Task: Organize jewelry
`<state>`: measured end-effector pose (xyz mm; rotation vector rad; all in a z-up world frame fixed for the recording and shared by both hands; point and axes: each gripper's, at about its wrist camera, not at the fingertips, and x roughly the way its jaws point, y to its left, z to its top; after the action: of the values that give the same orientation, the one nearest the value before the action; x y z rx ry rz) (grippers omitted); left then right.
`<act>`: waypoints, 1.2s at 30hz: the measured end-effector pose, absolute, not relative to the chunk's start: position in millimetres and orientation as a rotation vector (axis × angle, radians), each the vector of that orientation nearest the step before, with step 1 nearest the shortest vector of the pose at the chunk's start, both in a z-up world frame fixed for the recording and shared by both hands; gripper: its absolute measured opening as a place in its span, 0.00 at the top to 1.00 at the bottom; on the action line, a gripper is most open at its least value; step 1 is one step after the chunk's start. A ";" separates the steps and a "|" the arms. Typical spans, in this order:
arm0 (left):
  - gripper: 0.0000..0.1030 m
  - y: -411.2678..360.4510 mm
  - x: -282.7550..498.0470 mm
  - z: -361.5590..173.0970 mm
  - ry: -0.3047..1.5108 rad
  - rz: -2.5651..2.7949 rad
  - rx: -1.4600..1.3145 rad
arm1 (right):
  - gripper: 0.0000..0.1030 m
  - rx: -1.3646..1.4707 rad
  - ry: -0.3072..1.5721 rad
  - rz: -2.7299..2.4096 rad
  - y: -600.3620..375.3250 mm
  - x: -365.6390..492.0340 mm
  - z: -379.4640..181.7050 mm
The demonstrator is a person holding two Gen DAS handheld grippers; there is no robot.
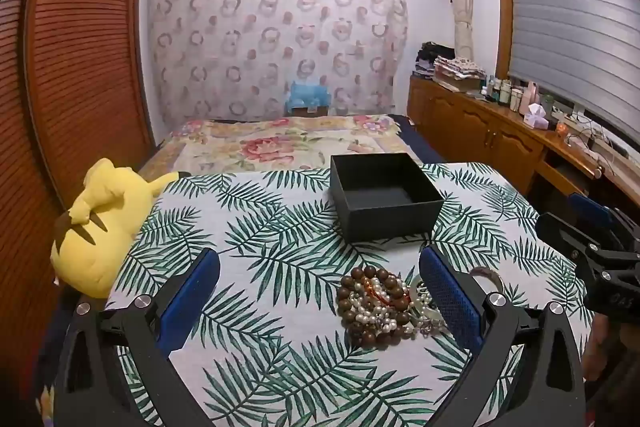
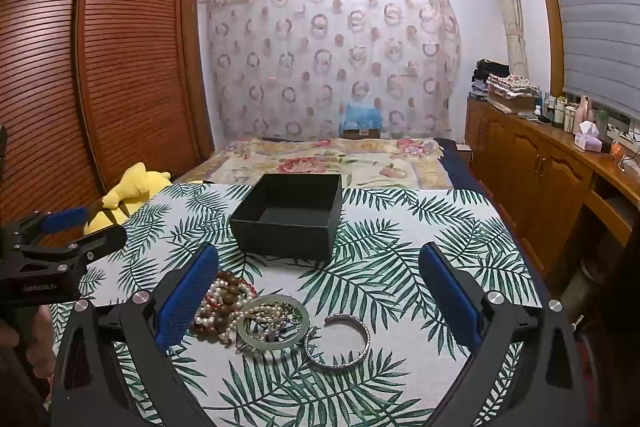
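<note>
bedroom setting: a table covered by a palm-leaf cloth (image 1: 280,239) fills the lower half of both views, with a floral bed (image 1: 280,143) behind it at mid-frame.

task status: not started, as far as the pictures show. the black box (image 1: 384,199) sits open at upper centre of the cloth, and its visible interior appears empty; the near inner wall is hidden, so this is a judgement. all jewelry remains in one pile (image 1: 384,307) at lower centre. in the right wrist view the pile resolves into brown bead strands (image 2: 224,299), pearl strands, a pale green bangle (image 2: 274,323) and a silver bangle (image 2: 338,341) touching it on the right. every piece is left to move.

left gripper (image 1: 320,295): jaws spread wide, holding nothing; the pile lies between them, nearer the right-hand finger.

right gripper (image 2: 320,291): jaws spread wide, holding nothing; the bangles lie between them, the beads partly behind the left-hand finger.

room: louvred wooden wardrobe (image 2: 100,67) at left, patterned curtain (image 2: 332,59) at centre back, cabinets (image 2: 540,163) at right, yellow plush toy (image 1: 100,227) just beside the table's left edge.
</note>
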<state>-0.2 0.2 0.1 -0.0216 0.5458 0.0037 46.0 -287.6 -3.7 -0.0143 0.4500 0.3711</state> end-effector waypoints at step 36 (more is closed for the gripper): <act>0.06 1.2 -1.6 11.9 0.527 0.012 -0.013 | 0.02 -0.013 0.449 0.373 -285.8 44.6 -3.6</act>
<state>-1.6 1.2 11.9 -0.0127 0.5268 0.0123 44.6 -285.8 -3.6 -0.0131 0.4486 0.3728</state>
